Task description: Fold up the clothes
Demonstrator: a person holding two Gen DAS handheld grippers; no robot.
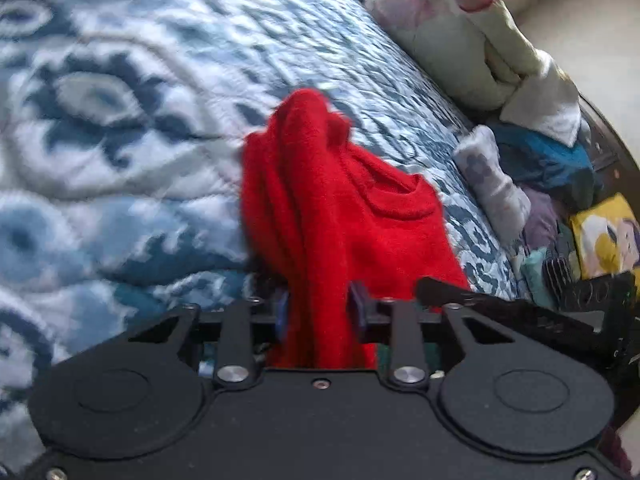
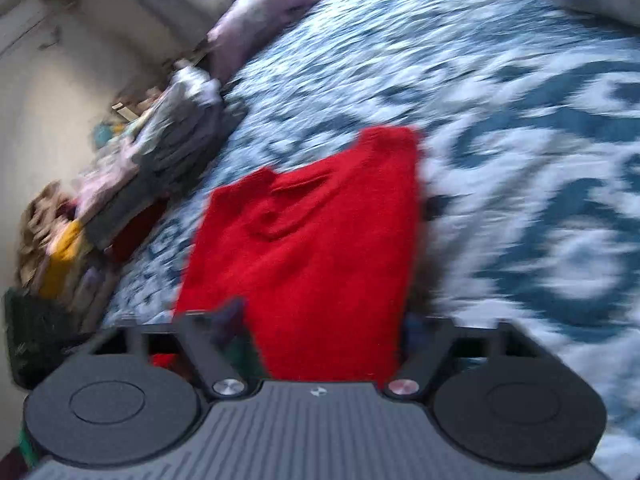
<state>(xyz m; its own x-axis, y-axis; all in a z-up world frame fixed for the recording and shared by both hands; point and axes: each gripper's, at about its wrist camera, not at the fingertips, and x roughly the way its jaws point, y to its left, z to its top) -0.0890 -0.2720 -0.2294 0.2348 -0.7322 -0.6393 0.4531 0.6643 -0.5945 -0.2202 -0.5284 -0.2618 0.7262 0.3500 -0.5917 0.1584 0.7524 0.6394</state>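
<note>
Red garment [image 1: 320, 216]: bunched between both sets of jaws, trailing ahead over the quilt [image 1: 120, 120].
Left gripper [image 1: 320, 312]: jaws clamped on a thick fold of red cloth.
Right gripper [image 2: 324, 332]: jaws set wide, red cloth filling the gap; grip blurred, cannot tell.
Clothes pile [image 1: 532, 184]: right of the left jaws, at the quilt's edge.
Pillow [image 1: 452, 40]: ahead and right of the left jaws.
</note>
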